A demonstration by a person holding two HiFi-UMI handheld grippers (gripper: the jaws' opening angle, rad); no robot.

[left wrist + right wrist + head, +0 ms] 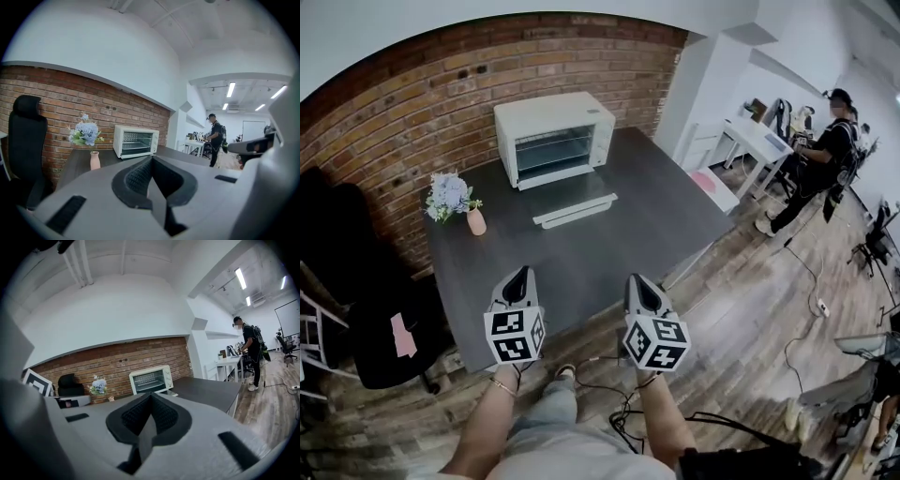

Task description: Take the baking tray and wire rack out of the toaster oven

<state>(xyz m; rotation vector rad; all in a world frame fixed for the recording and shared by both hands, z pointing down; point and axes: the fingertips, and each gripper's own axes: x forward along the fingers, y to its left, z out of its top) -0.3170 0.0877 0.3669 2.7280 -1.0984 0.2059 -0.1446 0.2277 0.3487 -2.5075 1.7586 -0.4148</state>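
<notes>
A white toaster oven (553, 139) stands at the far end of the dark table (609, 253), against the brick wall. Through its open front I see wire shelves (551, 150); a tray among them I cannot make out. A white bar (575, 210) lies on the table just before it and looks like the edge of the let-down door. My left gripper (518, 278) and right gripper (639, 284) hover side by side over the table's near edge, far from the oven, both shut and empty. The oven (136, 142) (151, 379) shows small above the shut jaws (151, 159) (150, 397).
A pink vase of pale blue flowers (455, 202) stands on the table's left side. Black chairs (356, 281) sit to the left. A person (825, 150) stands at a white desk (759, 141) at the back right. Cables (806, 309) run over the wooden floor.
</notes>
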